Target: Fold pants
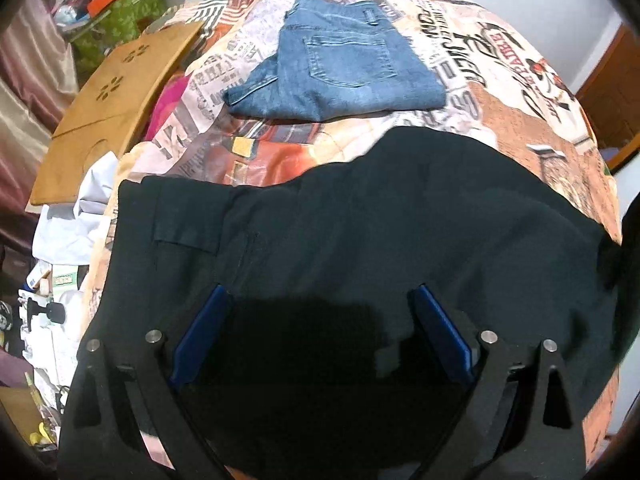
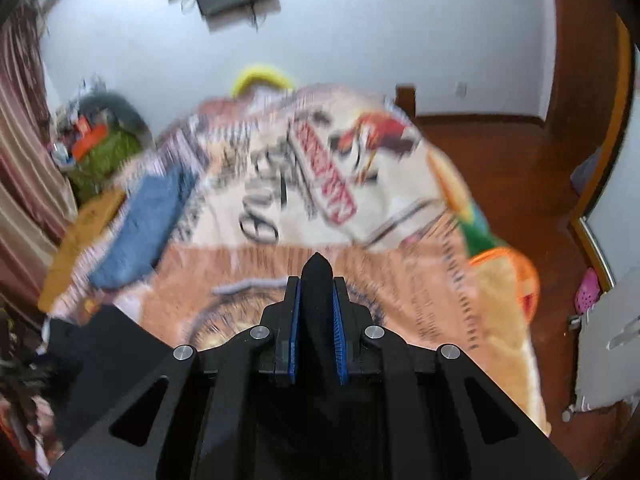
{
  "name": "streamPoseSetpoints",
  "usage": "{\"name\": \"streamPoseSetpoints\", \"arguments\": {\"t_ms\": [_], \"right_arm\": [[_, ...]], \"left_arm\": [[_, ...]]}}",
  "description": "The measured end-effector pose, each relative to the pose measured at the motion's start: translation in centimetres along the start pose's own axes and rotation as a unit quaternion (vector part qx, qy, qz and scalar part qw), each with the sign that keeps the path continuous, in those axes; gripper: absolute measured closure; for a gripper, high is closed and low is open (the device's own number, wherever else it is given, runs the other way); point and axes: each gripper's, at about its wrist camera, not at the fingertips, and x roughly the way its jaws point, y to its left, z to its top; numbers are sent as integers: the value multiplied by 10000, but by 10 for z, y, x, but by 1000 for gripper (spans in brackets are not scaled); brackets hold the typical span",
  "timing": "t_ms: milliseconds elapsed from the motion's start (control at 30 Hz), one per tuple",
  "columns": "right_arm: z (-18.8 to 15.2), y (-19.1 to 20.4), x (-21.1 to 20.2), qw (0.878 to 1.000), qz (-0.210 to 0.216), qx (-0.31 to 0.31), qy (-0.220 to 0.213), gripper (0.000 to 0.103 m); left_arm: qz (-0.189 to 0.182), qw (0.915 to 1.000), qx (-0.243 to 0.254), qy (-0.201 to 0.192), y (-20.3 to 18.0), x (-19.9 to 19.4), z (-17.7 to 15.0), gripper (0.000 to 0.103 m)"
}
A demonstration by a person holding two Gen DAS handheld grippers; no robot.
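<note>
Black pants lie spread across the near part of the printed bedspread. My left gripper hovers just above them, pointing steeply down. It is open, its blue pads set wide apart with dark cloth below and nothing pinched. In the blurred right wrist view my right gripper is shut on a fold of the black pants. The fold pokes up between the pads above the bedspread. More of the black cloth trails at the lower left.
Folded blue jeans rest farther back on the bed. A wooden board leans at the bed's left edge beside clutter and white cloth. To the right of the bed are wooden floor and a pink shoe.
</note>
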Motion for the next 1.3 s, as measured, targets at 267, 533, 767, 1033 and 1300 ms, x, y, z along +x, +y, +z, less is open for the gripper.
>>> {"name": "streamPoseSetpoints", "arguments": {"t_ms": [267,533,767,1033,1300], "right_arm": [[-6,5,-75,9976,-74,-401,-557,90],[-80,-34,-70,9991,-404,-71,134,90],[-151,-52,-42,9936,-661,261,882,90],[-187,-65,-29,9861,-613,873,1271,86],[-164,-51,-51,9823,-1366,187,1265,72]], "left_arm": [[-57,9978,664,52,-45,-15,-24,8],[319,9935,1070,-220,-70,-25,-43,7],[36,9990,447,-70,-59,-20,-46,7],[-180,9996,130,-166,-53,-20,-53,7],[-169,9984,368,-399,-47,-31,-49,7]]}}
